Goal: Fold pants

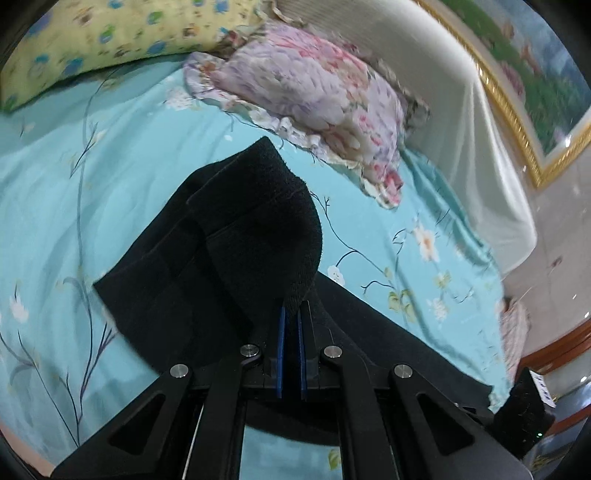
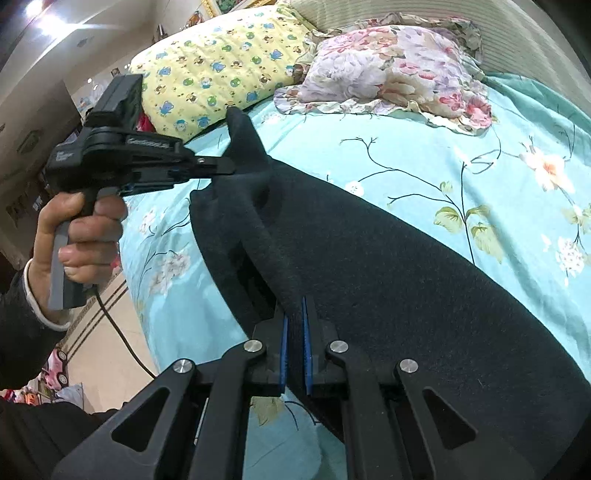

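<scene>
Black pants (image 1: 221,251) lie on a turquoise floral bed sheet (image 1: 66,206). My left gripper (image 1: 290,314) is shut on an edge of the pants and lifts a fold of the fabric above the bed. My right gripper (image 2: 294,317) is shut on another edge of the same pants (image 2: 388,266), which stretch across the bed to the right. In the right wrist view the left gripper (image 2: 229,168) shows at upper left, held by a hand (image 2: 81,236), pinching a raised corner of the pants.
A yellow patterned pillow (image 1: 110,33) and a pink floral pillow (image 1: 314,92) lie at the head of the bed. A white headboard (image 1: 461,122) and a gold-framed picture (image 1: 535,74) stand on the right. The bed's left edge and the floor (image 2: 99,354) show in the right wrist view.
</scene>
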`<act>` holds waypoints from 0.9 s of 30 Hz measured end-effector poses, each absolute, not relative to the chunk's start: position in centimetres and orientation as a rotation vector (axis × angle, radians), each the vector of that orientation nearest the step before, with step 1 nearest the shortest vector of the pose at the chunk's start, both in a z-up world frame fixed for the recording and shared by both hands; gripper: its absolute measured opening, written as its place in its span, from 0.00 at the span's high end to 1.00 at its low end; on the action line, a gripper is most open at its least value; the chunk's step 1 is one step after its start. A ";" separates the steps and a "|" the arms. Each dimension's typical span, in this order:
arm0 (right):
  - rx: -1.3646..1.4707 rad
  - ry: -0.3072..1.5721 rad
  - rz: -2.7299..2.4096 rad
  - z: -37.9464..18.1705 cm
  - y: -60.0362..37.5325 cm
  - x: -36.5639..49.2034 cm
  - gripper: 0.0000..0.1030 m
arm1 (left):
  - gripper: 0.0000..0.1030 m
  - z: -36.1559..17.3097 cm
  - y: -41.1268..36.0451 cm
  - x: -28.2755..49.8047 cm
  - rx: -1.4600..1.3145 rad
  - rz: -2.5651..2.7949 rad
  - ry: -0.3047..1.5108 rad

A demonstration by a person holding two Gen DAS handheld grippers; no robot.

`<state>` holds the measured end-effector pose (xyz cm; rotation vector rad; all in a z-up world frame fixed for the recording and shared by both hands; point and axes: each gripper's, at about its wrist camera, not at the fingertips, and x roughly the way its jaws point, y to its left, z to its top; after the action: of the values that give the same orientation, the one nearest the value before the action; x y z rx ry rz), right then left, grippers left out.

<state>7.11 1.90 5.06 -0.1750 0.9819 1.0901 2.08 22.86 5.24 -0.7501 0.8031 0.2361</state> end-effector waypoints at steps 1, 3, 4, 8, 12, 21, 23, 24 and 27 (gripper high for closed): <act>-0.190 0.976 1.091 5.2 1.9 6.9 0.92 | 0.96 5.1 22.9 1.6 -0.762 0.232 0.795; -0.216 0.973 1.091 5.4 2.0 6.5 0.92 | 0.96 4.3 23.2 0.6 -0.793 0.224 0.776; -0.233 0.972 1.089 5.3 2.2 6.3 0.93 | 0.96 3.9 23.4 0.2 -0.802 0.222 0.772; -0.285 0.975 1.082 5.1 2.6 5.7 0.93 | 0.96 2.3 24.1 -1.3 -0.851 0.218 0.756; -0.306 0.991 1.080 4.5 3.1 5.3 0.92 | 0.96 1.2 24.4 -2.1 -0.860 0.215 0.754; -0.326 1.024 1.075 3.7 3.6 5.0 0.92 | 0.96 -0.1 24.6 -3.3 -0.867 0.210 0.752; -0.328 1.029 1.077 3.7 3.6 5.0 0.92 | 0.96 -0.3 24.6 -3.5 -0.872 0.209 0.754; -0.333 1.032 1.078 3.7 3.7 5.0 0.92 | 0.96 -0.4 24.6 -3.6 -0.874 0.209 0.756; -0.352 1.027 1.081 3.7 3.8 5.0 0.91 | 0.96 -0.6 24.6 -3.8 -0.868 0.211 0.765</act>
<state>4.98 3.84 3.70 -0.3516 1.0273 1.0806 -3.78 24.60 -0.60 -0.8681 0.7650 0.2115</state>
